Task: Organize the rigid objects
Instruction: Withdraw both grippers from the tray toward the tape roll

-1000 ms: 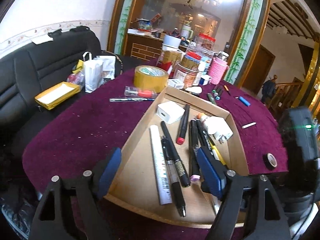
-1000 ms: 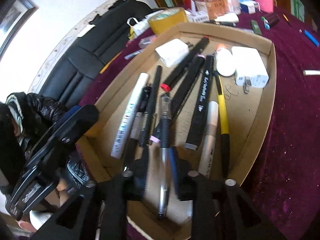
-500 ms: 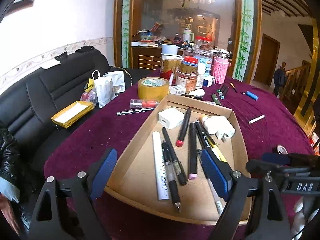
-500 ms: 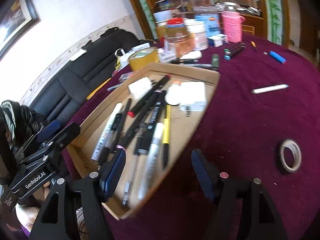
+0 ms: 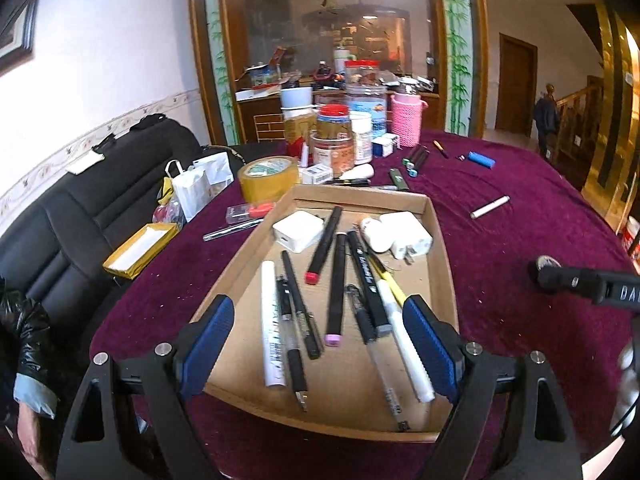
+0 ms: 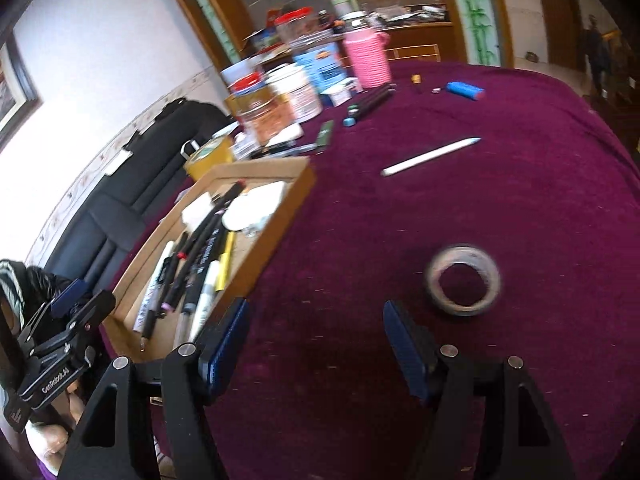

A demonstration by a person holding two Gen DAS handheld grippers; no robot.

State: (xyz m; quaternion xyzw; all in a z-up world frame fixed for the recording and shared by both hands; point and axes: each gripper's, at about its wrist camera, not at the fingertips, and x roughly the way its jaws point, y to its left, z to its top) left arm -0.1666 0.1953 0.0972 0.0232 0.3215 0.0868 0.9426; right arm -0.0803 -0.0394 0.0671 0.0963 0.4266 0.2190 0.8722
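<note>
A shallow cardboard tray (image 5: 240,264) on the purple cloth holds several pens and markers (image 5: 335,284), a white ruler-like stick (image 5: 272,328) and two white chargers (image 5: 298,230). My left gripper (image 5: 316,340) hangs open over the tray's near end, with nothing between its blue pads. My right gripper (image 6: 316,332) is open over bare cloth to the right of the tray (image 6: 280,208). A small tape roll (image 6: 464,280) lies just ahead of its right finger. A white pen (image 6: 430,156) lies farther off on the cloth.
Jars (image 5: 334,140), a pink cup (image 5: 406,120), a wide yellow tape roll (image 5: 269,178), markers (image 5: 414,160) and a blue cylinder (image 5: 481,159) crowd the far side of the table. A black sofa (image 5: 80,208) with bags stands at the left. A person's sleeve (image 5: 28,344) shows at the lower left.
My right gripper let go of a clear pen in the tray, opened and swung right over the cloth towards the small tape roll. My left gripper drew back a little and rolled level, still open.
</note>
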